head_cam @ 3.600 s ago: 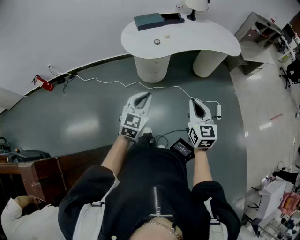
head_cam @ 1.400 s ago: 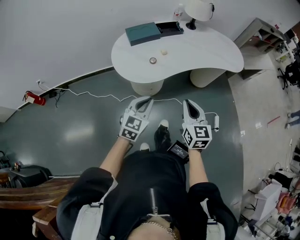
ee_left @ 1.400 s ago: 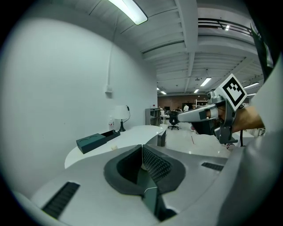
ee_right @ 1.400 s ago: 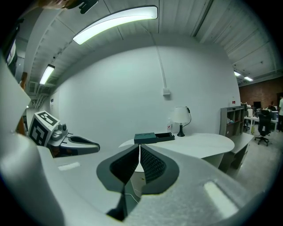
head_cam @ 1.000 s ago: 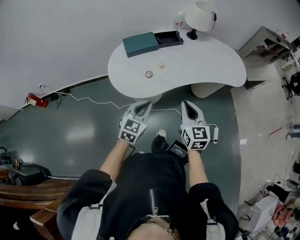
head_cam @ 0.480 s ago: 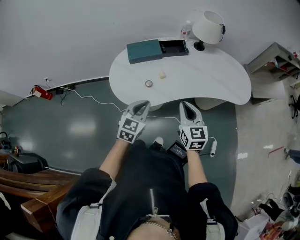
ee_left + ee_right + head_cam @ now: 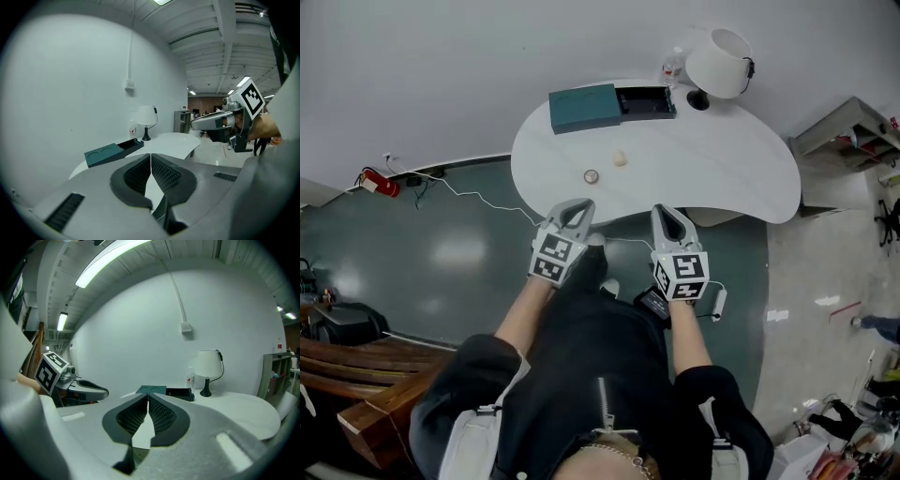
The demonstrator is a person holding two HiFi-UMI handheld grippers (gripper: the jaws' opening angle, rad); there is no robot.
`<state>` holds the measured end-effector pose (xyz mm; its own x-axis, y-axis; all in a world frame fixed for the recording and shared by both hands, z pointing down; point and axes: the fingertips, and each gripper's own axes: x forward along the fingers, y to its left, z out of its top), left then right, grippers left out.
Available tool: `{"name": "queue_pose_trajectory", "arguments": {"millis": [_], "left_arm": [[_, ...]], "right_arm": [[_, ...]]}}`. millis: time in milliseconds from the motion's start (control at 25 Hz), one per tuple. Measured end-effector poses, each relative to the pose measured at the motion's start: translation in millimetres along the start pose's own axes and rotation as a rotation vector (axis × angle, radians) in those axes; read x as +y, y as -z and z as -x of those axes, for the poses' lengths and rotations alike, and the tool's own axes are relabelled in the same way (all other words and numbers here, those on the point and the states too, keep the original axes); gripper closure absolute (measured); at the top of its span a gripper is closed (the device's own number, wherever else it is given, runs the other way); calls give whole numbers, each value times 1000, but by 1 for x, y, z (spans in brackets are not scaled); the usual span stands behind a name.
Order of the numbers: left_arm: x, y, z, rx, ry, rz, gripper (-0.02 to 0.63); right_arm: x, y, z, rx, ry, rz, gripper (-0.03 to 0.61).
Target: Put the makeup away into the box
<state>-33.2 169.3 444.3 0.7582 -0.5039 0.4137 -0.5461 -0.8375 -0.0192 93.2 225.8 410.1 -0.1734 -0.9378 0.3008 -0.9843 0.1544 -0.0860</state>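
Note:
A white curved table [image 7: 712,159] stands ahead. At its back edge lie a teal box lid [image 7: 584,108] and the open black box [image 7: 646,100] side by side. Two small makeup items rest mid-table: a round compact [image 7: 592,176] and a pale piece [image 7: 620,159]. My left gripper [image 7: 577,206] and right gripper [image 7: 666,212] hover side by side at the table's near edge, both shut and empty. The left gripper view shows its pads [image 7: 161,172] closed, with the teal lid [image 7: 105,154] beyond. In the right gripper view the fingertips [image 7: 148,396] meet below the teal lid [image 7: 151,390].
A white lamp [image 7: 720,64] and a small bottle [image 7: 672,66] stand by the box. A white cable [image 7: 478,194] and a red object [image 7: 373,178] lie on the dark floor at left. Shelving [image 7: 848,136] stands at right, dark wooden furniture [image 7: 337,375] at lower left.
The person has walked toward the table, which now sits closer and lower in view. Both grippers have come forward to its near edge, still shut.

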Motion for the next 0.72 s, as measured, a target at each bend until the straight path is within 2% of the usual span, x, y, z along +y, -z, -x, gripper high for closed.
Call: {"name": "queue_pose_trajectory", "arguments": {"millis": [720], "left_arm": [[76, -31, -110, 9, 65, 24, 600]], "right_arm": [[-51, -31, -116, 60, -7, 55, 572]]}}
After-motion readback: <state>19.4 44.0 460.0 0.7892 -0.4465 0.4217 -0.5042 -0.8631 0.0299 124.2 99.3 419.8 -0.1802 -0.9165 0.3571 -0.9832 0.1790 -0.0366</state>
